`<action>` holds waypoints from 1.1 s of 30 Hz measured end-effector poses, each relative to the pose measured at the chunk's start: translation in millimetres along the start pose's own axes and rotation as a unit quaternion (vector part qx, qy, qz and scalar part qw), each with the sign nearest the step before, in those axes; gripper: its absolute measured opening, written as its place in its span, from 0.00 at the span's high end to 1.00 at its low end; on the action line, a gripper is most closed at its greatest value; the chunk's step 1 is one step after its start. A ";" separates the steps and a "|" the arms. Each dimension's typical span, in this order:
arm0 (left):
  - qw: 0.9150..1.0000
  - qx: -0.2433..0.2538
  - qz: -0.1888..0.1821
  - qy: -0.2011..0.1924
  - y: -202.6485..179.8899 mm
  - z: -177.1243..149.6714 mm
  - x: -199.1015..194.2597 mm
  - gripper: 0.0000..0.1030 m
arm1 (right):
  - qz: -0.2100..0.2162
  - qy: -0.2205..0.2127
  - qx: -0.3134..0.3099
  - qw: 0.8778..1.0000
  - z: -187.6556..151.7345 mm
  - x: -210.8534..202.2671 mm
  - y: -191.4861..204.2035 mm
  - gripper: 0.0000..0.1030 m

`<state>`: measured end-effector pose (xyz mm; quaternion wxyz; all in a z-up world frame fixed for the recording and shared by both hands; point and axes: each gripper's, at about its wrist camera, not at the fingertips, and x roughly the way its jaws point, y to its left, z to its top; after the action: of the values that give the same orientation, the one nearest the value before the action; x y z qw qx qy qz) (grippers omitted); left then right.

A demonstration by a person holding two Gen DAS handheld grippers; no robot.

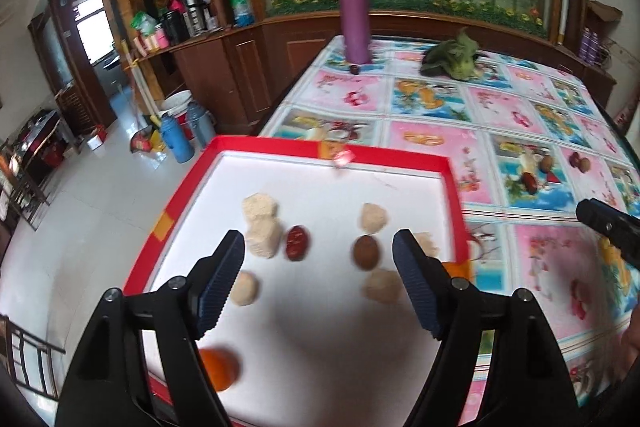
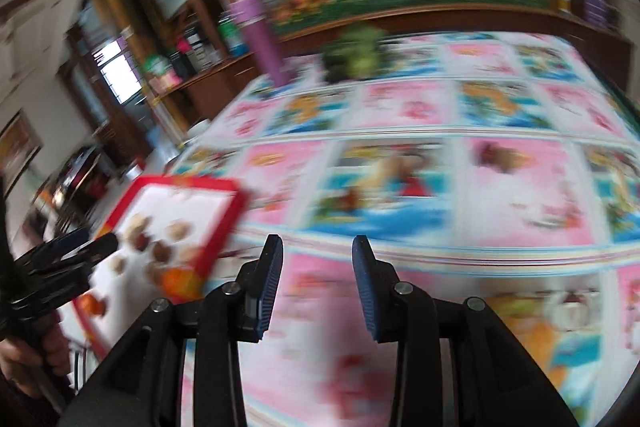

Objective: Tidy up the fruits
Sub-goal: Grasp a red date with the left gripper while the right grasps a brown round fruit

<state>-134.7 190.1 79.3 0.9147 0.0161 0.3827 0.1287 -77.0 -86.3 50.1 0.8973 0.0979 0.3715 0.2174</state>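
Red-rimmed tray (image 1: 451, 171) at the left table edge holds dates, nuts and an orange (image 1: 219, 367); the left gripper (image 1: 318, 247) hovers above it, fingers apart and empty. Rightward, the right gripper (image 2: 317, 251), also parted and empty, probably heads for the loose fruit (image 1: 580, 161) on the tablecloth (image 1: 540, 247).

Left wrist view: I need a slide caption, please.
Open left gripper hovers over the red-rimmed tray holding a red date, brown fruit and orange.
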 end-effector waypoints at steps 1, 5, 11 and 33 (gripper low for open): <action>1.000 0.012 -0.008 -0.002 -10.6 2.9 -1.7 0.25 | -0.015 -0.004 0.008 1.000 1.5 -4.1 -15.1 0.66; 0.998 0.050 -0.036 -0.004 -47.0 13.6 -3.0 0.25 | -0.061 -0.013 0.026 0.998 9.2 -15.4 -61.4 0.65; 0.993 0.093 -0.072 0.016 -99.6 30.3 13.5 0.25 | -0.120 -0.012 0.047 0.992 26.5 -15.2 -116.4 0.65; 0.979 0.113 -0.133 0.109 -169.0 45.1 81.4 0.25 | -0.122 0.033 0.014 0.992 53.8 58.3 -116.1 0.78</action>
<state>-10.3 50.1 32.8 0.8686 0.0543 0.4912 -0.0372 34.7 -163.0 12.5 0.9030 0.0576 0.4128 0.1038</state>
